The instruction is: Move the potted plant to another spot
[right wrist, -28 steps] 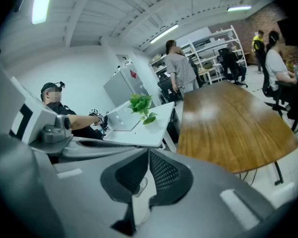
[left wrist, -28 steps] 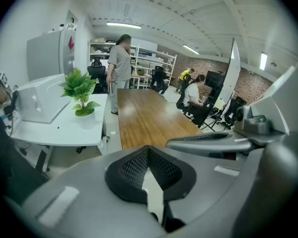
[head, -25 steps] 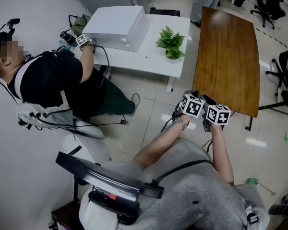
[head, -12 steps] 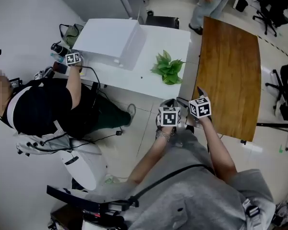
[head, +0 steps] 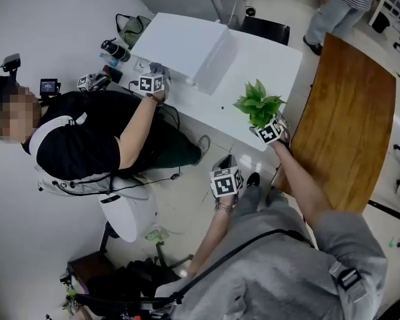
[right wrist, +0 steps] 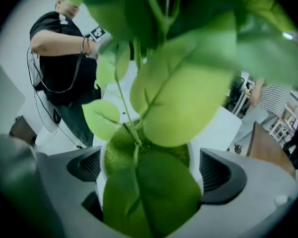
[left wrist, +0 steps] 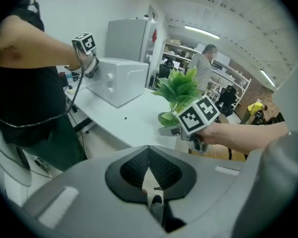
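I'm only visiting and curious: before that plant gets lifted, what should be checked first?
1. Pot between the jaws: ok. The potted plant stands between the right gripper jaws.
2. Grip closed firmly on the pot: cannot tell. Leaves cover the contact.
3. Other gripper out of the way: ok. The left gripper is shut, empty and held back over the floor.
4. Somewhere to put it: ok. The wooden table alongside shows bare surface.
5. Seated person clear: ok. Their hand is by the white box, away from the plant.
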`<state>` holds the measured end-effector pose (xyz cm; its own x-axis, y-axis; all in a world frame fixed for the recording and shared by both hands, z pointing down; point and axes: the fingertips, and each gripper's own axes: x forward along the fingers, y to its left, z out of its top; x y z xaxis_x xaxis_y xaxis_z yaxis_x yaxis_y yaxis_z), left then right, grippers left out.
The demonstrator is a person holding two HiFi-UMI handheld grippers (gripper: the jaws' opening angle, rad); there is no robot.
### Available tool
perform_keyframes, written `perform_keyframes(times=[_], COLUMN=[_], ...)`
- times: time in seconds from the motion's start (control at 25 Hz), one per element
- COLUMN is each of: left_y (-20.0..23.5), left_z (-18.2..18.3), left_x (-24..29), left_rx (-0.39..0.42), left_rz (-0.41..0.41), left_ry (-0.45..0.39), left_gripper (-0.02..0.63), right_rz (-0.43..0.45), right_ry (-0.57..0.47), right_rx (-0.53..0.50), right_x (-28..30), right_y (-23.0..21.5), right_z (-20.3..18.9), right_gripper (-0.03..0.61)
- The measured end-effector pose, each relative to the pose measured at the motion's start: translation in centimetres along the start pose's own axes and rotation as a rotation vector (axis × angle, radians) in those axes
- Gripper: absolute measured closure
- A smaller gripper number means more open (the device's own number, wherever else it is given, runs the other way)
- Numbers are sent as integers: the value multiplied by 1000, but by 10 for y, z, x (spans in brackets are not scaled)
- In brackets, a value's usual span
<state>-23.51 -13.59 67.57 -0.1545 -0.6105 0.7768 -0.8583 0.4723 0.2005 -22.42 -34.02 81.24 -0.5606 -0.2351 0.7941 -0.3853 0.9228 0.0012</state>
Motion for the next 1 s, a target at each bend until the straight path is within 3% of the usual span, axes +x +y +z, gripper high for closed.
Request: perform_keyframes(times=[0.16, 0.4, 0.68, 1.0], left_y=[-4, -29, -134, -239], left_z=[1, 18, 43, 9], left_x=[0, 18, 61, 74], left_rx=[-16, 34, 230, 431], left_rz=[10, -27, -220, -395], left_ry=[-11, -14, 13, 90], left_gripper=[600, 600, 600, 600], right_rz=[-1, -91, -201, -310], right_ry=[34, 17, -6, -16], right_rx=[12, 133, 277, 427], right_x=[4, -32, -76, -119], right_y=[-2, -33, -72, -114], right_z=[-22, -72, -132, -200], right_gripper=[14, 40, 40, 40])
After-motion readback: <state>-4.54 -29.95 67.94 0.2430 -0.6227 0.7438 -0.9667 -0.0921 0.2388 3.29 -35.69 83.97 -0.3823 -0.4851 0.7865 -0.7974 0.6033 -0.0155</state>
